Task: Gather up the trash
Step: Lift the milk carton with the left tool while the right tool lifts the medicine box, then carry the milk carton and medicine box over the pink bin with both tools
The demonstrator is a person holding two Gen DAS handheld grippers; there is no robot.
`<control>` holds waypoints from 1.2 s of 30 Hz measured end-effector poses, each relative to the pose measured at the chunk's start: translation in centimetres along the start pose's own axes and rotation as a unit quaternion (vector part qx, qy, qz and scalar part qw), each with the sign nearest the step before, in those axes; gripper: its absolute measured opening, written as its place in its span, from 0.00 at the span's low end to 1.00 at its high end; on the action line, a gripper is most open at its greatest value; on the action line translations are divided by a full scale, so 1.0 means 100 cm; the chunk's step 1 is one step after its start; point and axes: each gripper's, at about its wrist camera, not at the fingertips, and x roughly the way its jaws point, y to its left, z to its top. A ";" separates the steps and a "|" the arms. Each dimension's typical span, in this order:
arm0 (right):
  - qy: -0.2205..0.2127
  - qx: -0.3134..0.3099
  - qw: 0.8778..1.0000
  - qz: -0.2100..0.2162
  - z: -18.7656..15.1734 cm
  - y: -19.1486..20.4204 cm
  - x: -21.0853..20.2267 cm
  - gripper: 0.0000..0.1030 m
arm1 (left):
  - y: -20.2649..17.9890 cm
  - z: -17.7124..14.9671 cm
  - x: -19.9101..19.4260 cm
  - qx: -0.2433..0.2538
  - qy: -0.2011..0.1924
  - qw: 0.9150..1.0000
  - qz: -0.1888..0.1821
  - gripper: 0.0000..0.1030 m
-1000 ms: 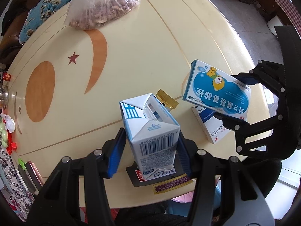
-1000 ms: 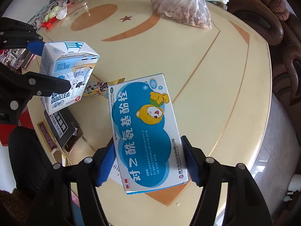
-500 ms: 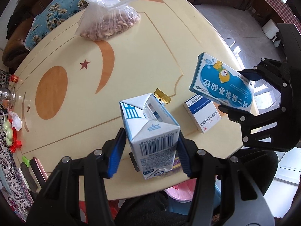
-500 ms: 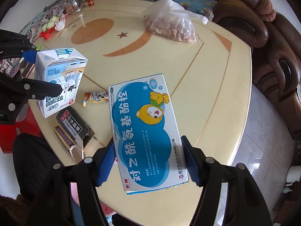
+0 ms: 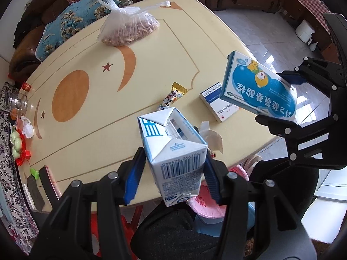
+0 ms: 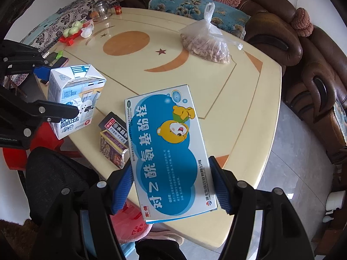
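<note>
My left gripper (image 5: pixel 171 177) is shut on a white and blue milk carton (image 5: pixel 173 151), held above the table's near edge; the carton also shows in the right wrist view (image 6: pixel 73 99). My right gripper (image 6: pixel 171 188) is shut on a blue and white medicine box (image 6: pixel 167 149) with a cartoon bear, held above the table's near edge; the box also shows in the left wrist view (image 5: pixel 260 88). On the cream table (image 5: pixel 151 65) lie a smaller blue and white medicine box (image 5: pixel 219 101), a candy wrapper (image 5: pixel 173 97), a black packet (image 6: pixel 115 127) and a torn purple packet (image 6: pixel 110 151).
A clear bag of nuts (image 5: pixel 128 30) lies at the far side. A glass jar (image 5: pixel 17 101), green and red toys (image 5: pixel 18 145) and a phone (image 5: pixel 46 179) sit at the table's left edge. A pink-lined bin (image 5: pixel 208 203) stands below the near edge. Brown sofas (image 6: pixel 303 49) surround the table.
Both grippers have lifted and drawn back from the table with their loads. The table now looks farther away, and the pink bin shows below.
</note>
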 end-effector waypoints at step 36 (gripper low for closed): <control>0.017 0.001 0.999 0.028 -0.141 0.118 -0.011 0.63 | -0.059 -0.150 0.055 0.059 0.039 0.996 -0.049 0.50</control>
